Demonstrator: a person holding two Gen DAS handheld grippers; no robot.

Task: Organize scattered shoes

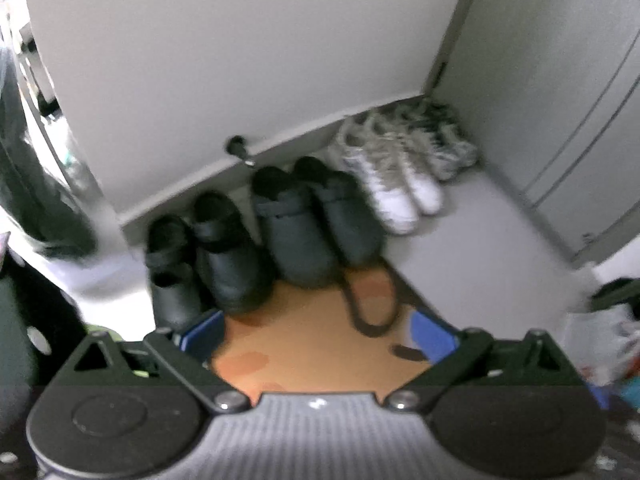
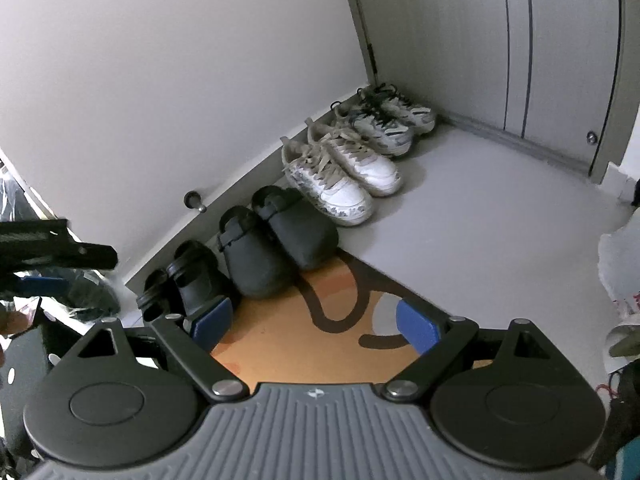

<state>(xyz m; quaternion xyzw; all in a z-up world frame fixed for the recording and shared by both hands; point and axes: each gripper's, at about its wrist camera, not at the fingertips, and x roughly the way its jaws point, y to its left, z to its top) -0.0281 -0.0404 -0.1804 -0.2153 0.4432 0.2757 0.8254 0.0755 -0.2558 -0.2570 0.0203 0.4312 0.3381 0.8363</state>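
We see four pairs of shoes lined up along the grey wall [image 2: 160, 80], toes pointing away from it: small black clogs [image 2: 180, 280], larger black clogs [image 2: 276, 236], white sneakers [image 2: 340, 176], and patterned sneakers [image 2: 384, 120] nearest the corner by the door [image 2: 520, 40]. The black pairs rest partly on an orange mat [image 2: 300, 340]. Our right gripper [image 2: 316, 322] hangs above the mat with its blue pads spread wide and nothing between them; our left gripper [image 1: 316, 330] is likewise spread and empty.
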